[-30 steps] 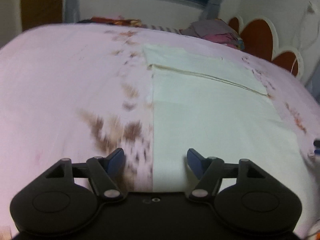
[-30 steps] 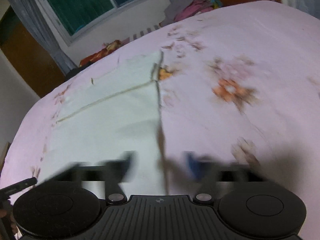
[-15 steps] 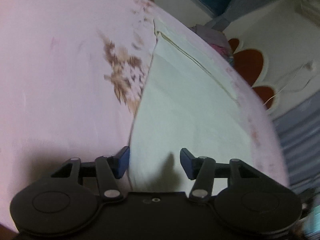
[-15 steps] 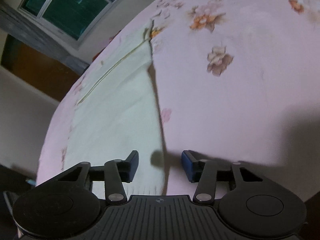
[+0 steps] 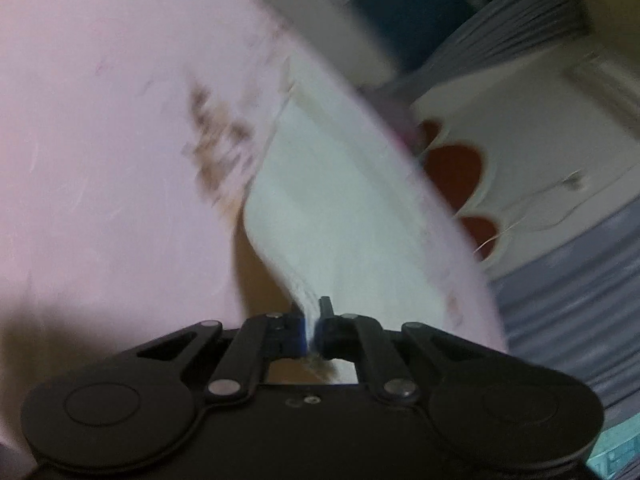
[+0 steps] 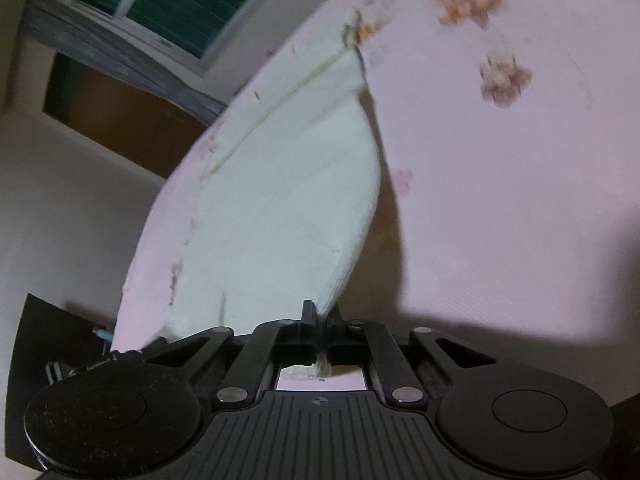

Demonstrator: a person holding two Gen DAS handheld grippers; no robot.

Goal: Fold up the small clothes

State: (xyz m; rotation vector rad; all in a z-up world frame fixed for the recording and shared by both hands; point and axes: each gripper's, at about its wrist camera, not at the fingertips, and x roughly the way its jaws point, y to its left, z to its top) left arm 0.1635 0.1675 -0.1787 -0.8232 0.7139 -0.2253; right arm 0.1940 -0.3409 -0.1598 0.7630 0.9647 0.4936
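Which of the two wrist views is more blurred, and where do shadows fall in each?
Left wrist view: more blurred, flower print smeared, shadow under the lifted white cloth beside the left gripper. Right wrist view: sharper, dark shadow on the pink bedsheet right of the right gripper.

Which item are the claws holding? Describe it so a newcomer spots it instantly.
Start at the pink floral bedsheet covering the bed. On it lies a pale cream cloth, its near corners pinched by the left claw and right claw. It is the only plain, unprinted fabric there, with a seam line across.
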